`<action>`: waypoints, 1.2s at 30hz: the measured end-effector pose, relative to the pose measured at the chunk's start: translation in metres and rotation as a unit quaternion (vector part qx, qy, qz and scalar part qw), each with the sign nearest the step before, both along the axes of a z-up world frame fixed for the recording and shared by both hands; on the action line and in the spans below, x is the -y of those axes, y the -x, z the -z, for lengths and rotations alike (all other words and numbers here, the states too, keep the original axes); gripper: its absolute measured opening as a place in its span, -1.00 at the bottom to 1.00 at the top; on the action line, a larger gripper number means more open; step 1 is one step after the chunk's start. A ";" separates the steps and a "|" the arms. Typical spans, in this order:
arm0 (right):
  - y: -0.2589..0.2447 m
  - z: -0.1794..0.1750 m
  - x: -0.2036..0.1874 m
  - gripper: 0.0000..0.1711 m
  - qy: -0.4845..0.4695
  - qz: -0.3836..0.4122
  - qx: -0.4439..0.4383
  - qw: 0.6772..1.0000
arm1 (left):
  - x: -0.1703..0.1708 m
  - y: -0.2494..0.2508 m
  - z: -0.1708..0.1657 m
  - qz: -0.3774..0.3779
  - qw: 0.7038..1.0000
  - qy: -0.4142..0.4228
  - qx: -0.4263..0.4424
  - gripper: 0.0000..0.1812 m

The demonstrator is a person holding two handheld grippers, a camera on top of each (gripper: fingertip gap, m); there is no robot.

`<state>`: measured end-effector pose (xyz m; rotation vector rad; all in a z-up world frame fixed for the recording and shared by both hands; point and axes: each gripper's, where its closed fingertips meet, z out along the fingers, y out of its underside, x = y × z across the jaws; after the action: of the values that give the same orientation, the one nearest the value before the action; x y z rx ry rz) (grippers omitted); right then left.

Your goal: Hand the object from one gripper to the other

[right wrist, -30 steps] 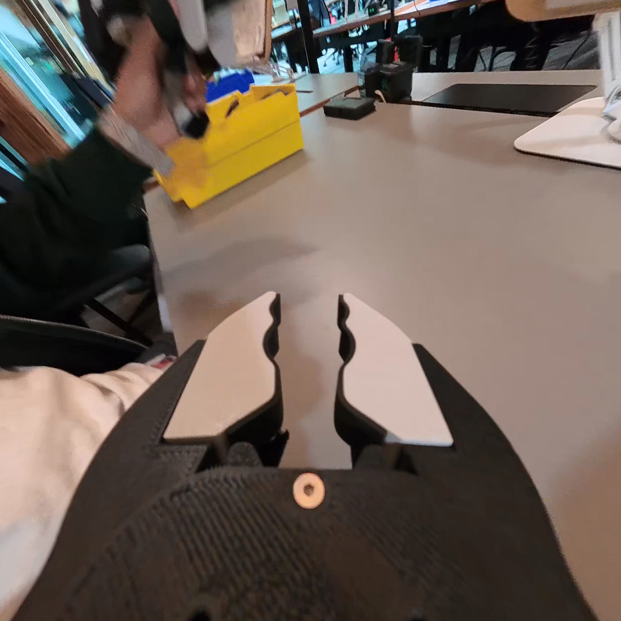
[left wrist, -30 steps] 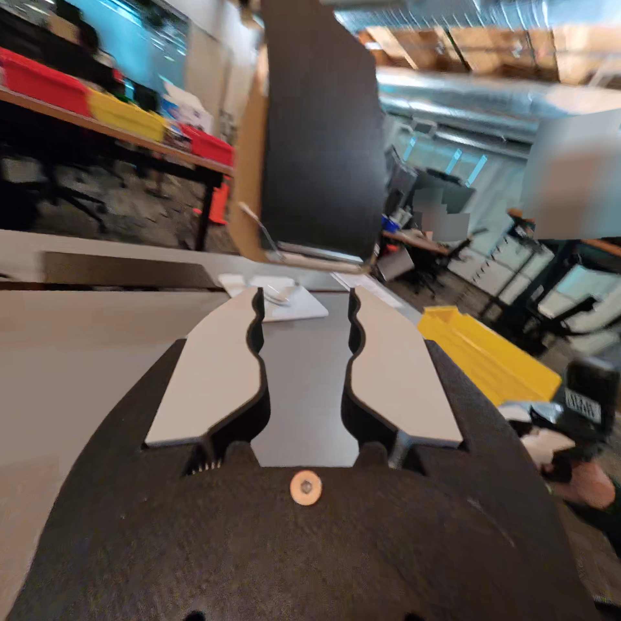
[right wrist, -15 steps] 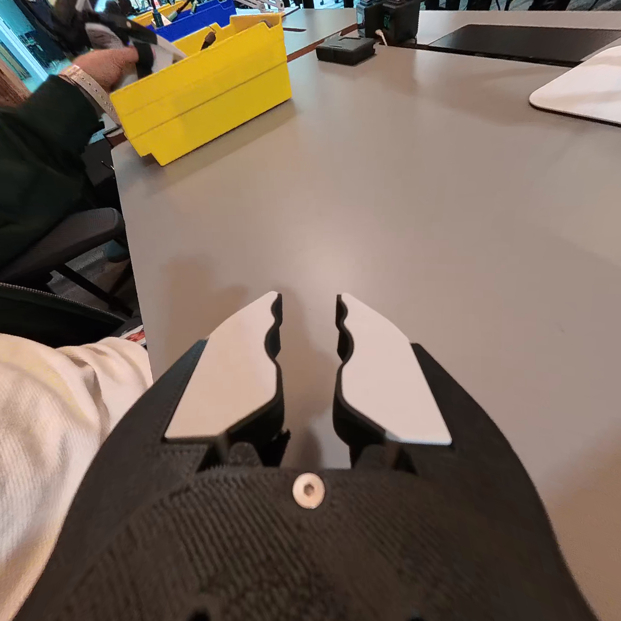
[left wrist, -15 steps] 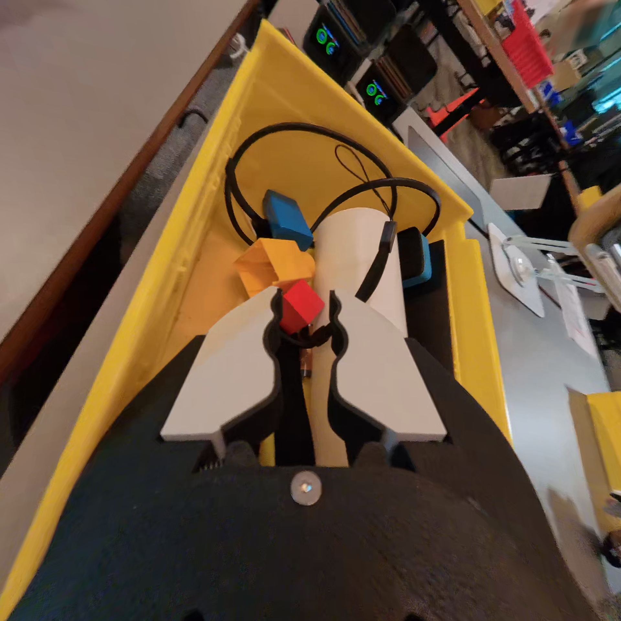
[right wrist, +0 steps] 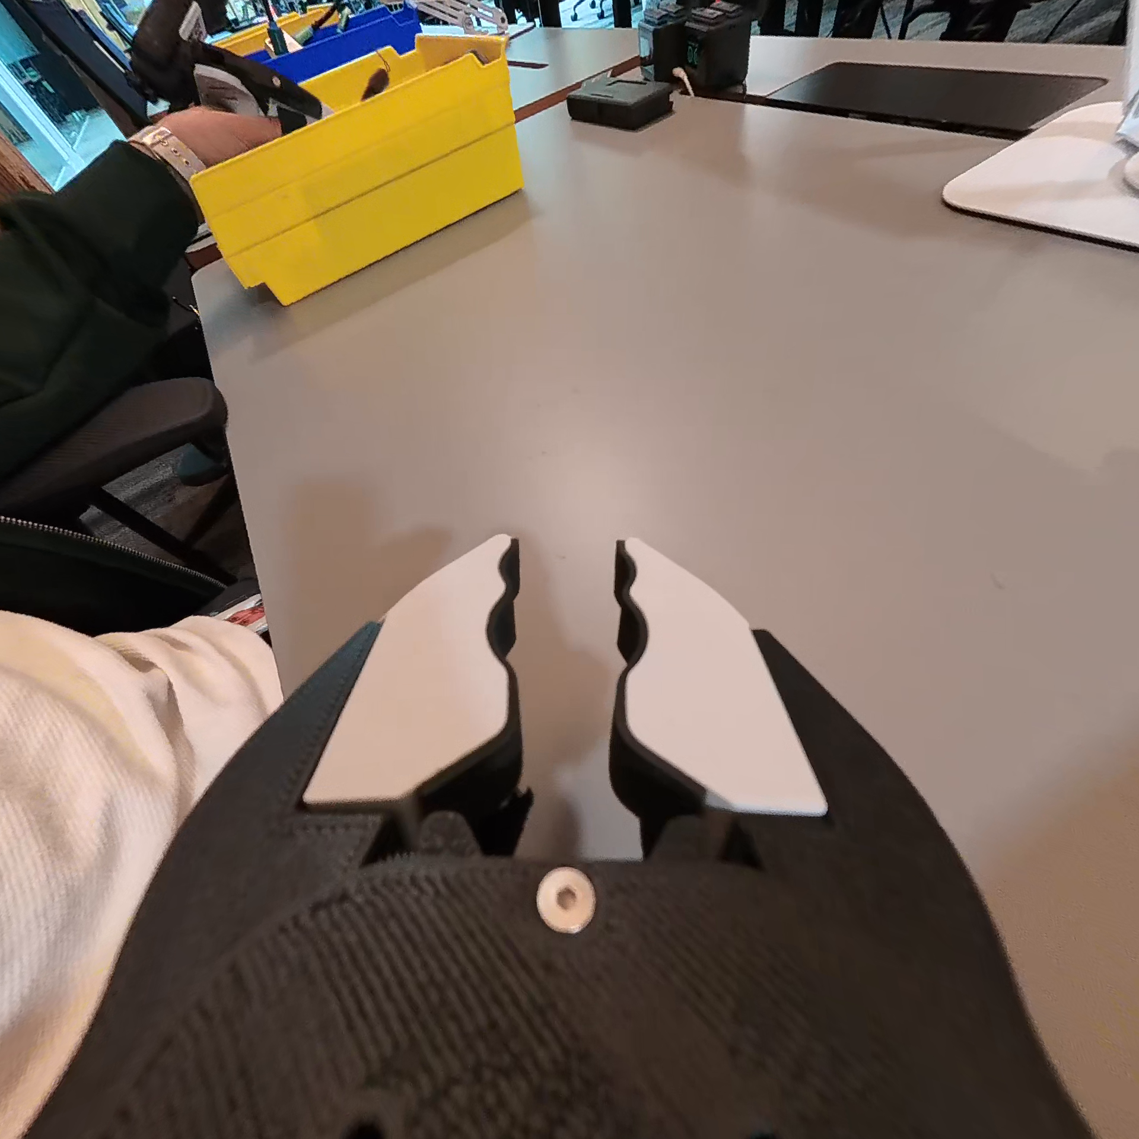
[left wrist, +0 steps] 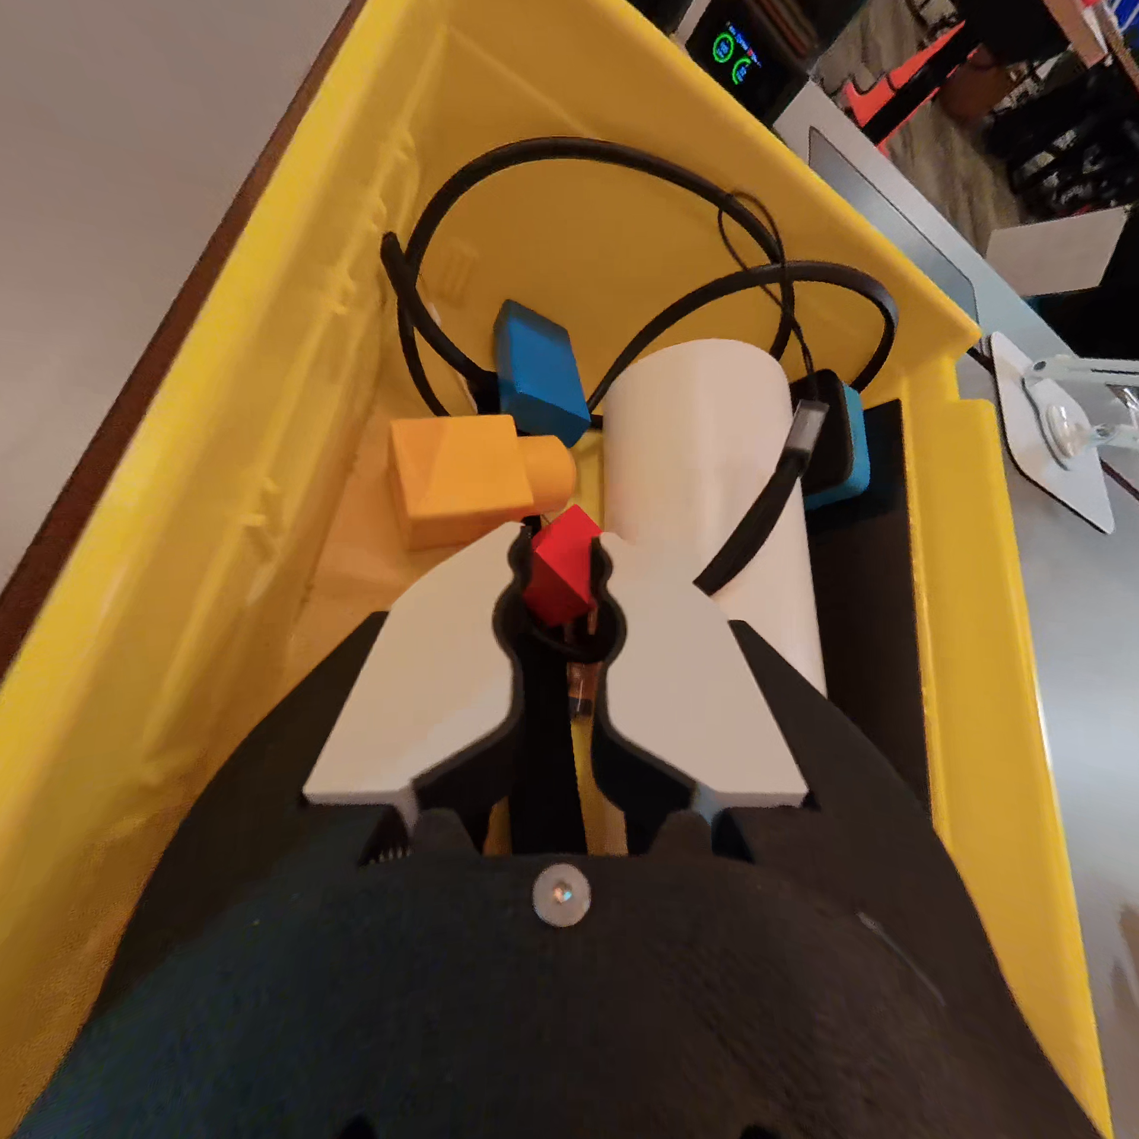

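Note:
My left gripper is down inside a yellow bin, its fingers closed against both sides of a small red block. An orange block, a blue block and a white cylinder lie just beyond it, with a black cable looped over them. My right gripper is open and empty, low over the grey table. In the right wrist view the left gripper shows far off at the bin, held by a hand.
A blue-and-black device sits at the bin's right side. On the table are a white stand base, a black mat and a small black box. A blue bin stands behind the yellow one. A chair is left of the table edge. The tips of one gripper are about 60 cm away from the tips of the other. The blue block is about 6 cm from my left fingertips.
My left gripper swung from over the table down into the yellow bin, and its fingers narrowed onto the red block. My right gripper stayed open and almost still.

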<state>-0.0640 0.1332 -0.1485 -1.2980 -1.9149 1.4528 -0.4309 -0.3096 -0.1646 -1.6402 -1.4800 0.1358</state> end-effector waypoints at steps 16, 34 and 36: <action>-0.001 0.004 0.004 -0.65 -0.003 -0.011 0.009 1.000 | 0.005 0.001 0.004 -0.023 1.000 -0.007 0.016 -0.61; -0.001 0.007 0.006 -0.65 -0.008 -0.016 0.014 1.000 | 0.002 0.003 -0.020 -0.013 0.999 -0.024 -0.032 -0.71; -0.002 0.007 0.006 -0.65 -0.009 -0.016 0.014 1.000 | -0.003 0.004 -0.006 0.001 1.000 -0.010 -0.010 -0.57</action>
<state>-0.0624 0.1272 -0.1552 -1.2914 -1.9715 1.4370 -0.4347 -0.3064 -0.1588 -1.6197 -1.4611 0.1355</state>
